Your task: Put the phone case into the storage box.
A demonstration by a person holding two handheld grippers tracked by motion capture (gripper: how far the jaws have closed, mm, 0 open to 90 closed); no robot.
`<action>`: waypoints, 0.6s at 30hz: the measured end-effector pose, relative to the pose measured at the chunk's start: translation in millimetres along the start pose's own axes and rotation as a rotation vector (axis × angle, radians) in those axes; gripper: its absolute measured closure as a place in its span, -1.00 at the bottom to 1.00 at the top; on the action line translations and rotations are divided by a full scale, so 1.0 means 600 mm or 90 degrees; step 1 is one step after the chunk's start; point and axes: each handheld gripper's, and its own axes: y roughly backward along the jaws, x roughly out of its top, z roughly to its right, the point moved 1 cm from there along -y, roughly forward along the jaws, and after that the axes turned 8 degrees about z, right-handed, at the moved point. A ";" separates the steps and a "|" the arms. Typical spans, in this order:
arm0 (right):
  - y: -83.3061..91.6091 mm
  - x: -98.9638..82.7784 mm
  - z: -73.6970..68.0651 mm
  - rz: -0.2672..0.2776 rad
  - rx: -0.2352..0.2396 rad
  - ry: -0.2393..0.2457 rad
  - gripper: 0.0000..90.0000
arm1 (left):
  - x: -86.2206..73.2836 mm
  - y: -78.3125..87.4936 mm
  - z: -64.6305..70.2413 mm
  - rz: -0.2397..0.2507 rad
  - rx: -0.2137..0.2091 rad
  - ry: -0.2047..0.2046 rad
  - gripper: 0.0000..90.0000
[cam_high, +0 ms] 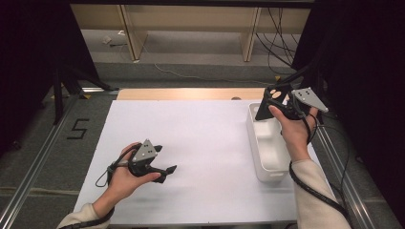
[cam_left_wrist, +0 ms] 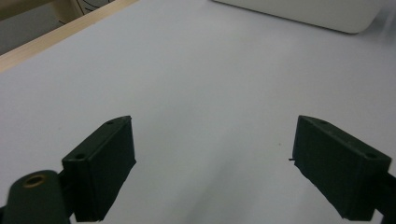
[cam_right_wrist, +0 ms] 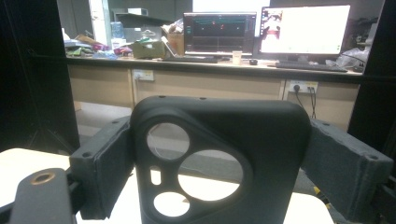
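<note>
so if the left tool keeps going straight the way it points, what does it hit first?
Probably the white bin. The left tool is open and empty, with bare white table ahead up to the bin's wall. Depth is unclear, so it might graze the tabletop first.

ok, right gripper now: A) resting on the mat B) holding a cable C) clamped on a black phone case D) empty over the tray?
C: in the right gripper view the right gripper has its pads against both sides of the black phone case, held up above the white tray.
</note>
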 end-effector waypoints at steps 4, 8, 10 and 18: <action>-0.004 -0.001 0.001 0.001 -0.001 -0.003 -0.67 | 0.000 0.000 0.000 -0.001 0.000 0.002 -0.72; -0.007 -0.003 0.001 0.000 -0.001 -0.004 -0.67 | 0.000 0.000 0.000 0.000 0.001 0.003 -0.72; -0.008 -0.003 0.001 -0.001 -0.002 -0.004 -0.67 | 0.000 0.000 0.000 0.000 0.000 0.002 -0.72; -0.013 -0.006 0.004 -0.002 -0.004 -0.006 -0.67 | 0.000 -0.001 0.001 -0.001 -0.001 0.001 -0.72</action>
